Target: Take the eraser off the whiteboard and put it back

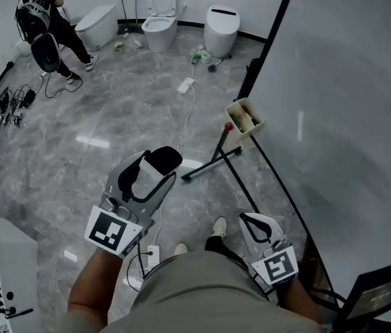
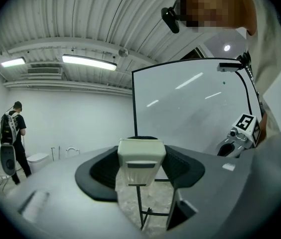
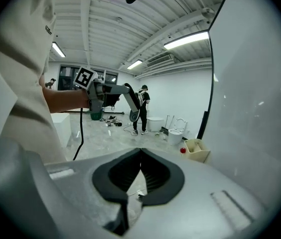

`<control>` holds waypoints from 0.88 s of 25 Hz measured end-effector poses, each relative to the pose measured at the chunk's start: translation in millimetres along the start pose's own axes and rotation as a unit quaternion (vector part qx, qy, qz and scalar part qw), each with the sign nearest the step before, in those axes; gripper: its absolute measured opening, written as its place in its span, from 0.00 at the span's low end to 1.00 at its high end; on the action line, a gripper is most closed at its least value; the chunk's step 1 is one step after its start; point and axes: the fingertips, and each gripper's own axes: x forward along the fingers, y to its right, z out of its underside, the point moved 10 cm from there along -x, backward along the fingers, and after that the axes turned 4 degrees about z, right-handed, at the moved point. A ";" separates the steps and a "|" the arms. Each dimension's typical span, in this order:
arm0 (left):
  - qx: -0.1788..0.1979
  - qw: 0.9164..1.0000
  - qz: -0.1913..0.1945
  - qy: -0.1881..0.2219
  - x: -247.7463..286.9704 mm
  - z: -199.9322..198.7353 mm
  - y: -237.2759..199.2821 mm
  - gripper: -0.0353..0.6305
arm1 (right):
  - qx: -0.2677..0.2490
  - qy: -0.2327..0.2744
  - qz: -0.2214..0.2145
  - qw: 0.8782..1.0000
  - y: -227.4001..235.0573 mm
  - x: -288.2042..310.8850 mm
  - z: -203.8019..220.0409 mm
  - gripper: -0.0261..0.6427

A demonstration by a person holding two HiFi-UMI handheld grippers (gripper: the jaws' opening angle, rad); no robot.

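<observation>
Cream plastic eraser (image 2: 141, 158) clamped between the pads of the left gripper (image 1: 159, 167), jaws spread wide on it, carried clear of the whiteboard (image 1: 348, 116) over grey marble floor (image 1: 112, 116), right gripper (image 1: 256, 222) closed tight, empty, near the board's lower frame.

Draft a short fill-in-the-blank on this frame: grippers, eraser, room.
1. The left gripper holds a cream rectangular plastic eraser away from the large ____-framed whiteboard.
2. The right gripper has its jaws ____, with nothing between them.
3. Along the far wall stand ____ white ceramic toilets.
Missing words: black; shut; three.
</observation>
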 end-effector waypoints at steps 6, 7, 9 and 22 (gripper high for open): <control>-0.003 0.999 -0.038 0.016 -77.1 -5.7 -0.7 0.46 | -0.012 0.007 -0.025 1.000 -41.4 8.9 -10.8 0.04; -0.003 0.999 -0.041 0.016 -84.4 -5.0 -0.3 0.46 | -0.015 0.009 -0.029 0.999 -45.4 10.6 -11.3 0.04; -0.001 0.999 -0.049 0.020 -95.1 -4.2 0.0 0.46 | -0.021 0.012 -0.037 0.999 -52.0 13.0 -11.5 0.04; -0.002 0.999 -0.042 0.031 -136.4 2.5 -2.5 0.46 | -0.041 0.020 -0.043 0.998 -90.4 17.6 -20.9 0.04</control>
